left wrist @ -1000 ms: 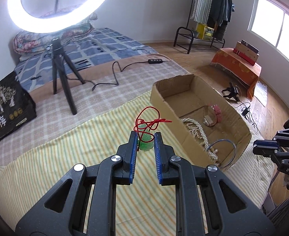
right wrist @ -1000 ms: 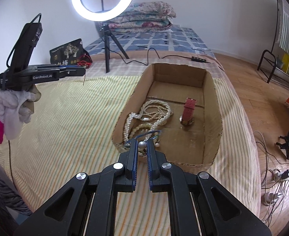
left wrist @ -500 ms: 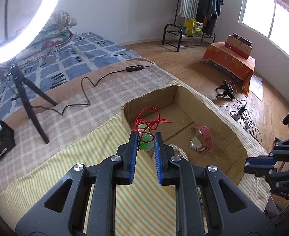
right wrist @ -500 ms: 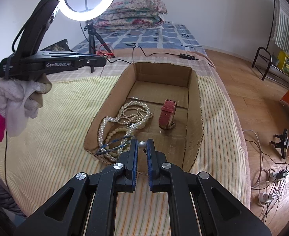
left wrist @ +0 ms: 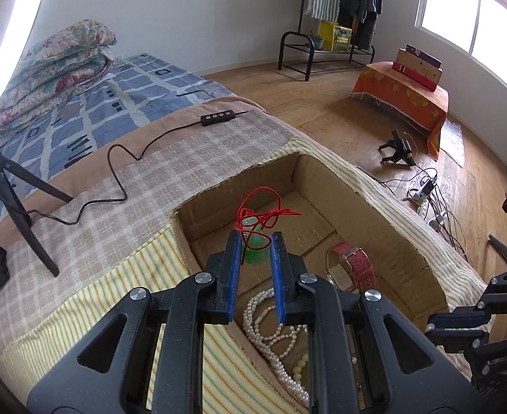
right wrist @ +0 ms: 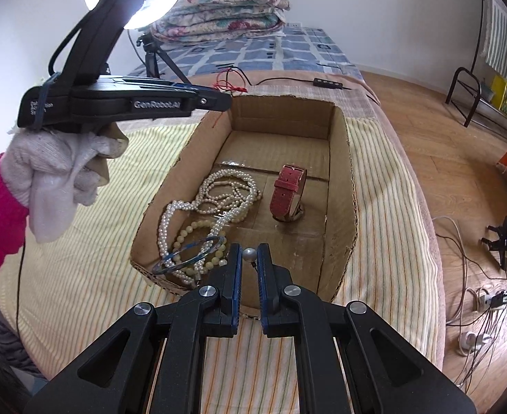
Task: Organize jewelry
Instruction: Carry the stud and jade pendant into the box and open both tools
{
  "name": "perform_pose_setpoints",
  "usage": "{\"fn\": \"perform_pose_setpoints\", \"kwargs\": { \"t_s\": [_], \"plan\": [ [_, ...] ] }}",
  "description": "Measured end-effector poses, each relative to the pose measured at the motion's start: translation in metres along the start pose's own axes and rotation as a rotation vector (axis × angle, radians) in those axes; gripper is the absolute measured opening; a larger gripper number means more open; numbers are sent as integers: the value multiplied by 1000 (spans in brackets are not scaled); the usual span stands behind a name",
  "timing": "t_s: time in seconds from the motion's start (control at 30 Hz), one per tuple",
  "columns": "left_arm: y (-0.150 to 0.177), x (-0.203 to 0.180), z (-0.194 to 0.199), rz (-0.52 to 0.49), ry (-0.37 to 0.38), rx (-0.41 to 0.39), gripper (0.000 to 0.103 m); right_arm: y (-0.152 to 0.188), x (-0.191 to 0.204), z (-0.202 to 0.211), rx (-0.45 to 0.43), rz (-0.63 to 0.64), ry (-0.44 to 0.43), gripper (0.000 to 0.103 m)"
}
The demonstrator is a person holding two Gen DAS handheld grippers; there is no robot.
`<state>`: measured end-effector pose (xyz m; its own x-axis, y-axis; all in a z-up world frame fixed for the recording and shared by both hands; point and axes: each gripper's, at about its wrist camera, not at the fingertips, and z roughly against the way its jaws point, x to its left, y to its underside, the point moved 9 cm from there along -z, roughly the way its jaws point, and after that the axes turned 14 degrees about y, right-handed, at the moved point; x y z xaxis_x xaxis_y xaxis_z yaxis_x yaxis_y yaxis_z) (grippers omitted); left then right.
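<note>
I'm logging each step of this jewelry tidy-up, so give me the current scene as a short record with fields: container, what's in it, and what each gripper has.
container: open cardboard box on a striped bed cover
in box: pearl necklaces, red-strap watch, blue bangle leaning on the beads
left gripper: shut on a green pendant with red cord, over the box's far end
right gripper: shut on a single pearl piece, above the box's near end
holder: gloved hand, pink sleeve

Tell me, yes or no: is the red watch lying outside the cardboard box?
No. The red watch stands on the floor of the cardboard box, beside the pearl necklaces.
</note>
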<state>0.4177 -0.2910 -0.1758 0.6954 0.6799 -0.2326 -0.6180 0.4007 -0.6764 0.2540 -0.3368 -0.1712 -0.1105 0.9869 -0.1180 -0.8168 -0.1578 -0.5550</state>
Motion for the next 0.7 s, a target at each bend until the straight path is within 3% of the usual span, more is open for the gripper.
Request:
{"fn": "perform_pose_setpoints", "kwargs": {
  "t_s": [0.67,0.7],
  "plan": [
    [-15,-15,1,-29,-23,-38,15,-6,0,0,-21,13,11,7],
    [-16,-15,2,-28,-24,-40,15,-6,0,0,-22,16,13,11]
  ]
}}
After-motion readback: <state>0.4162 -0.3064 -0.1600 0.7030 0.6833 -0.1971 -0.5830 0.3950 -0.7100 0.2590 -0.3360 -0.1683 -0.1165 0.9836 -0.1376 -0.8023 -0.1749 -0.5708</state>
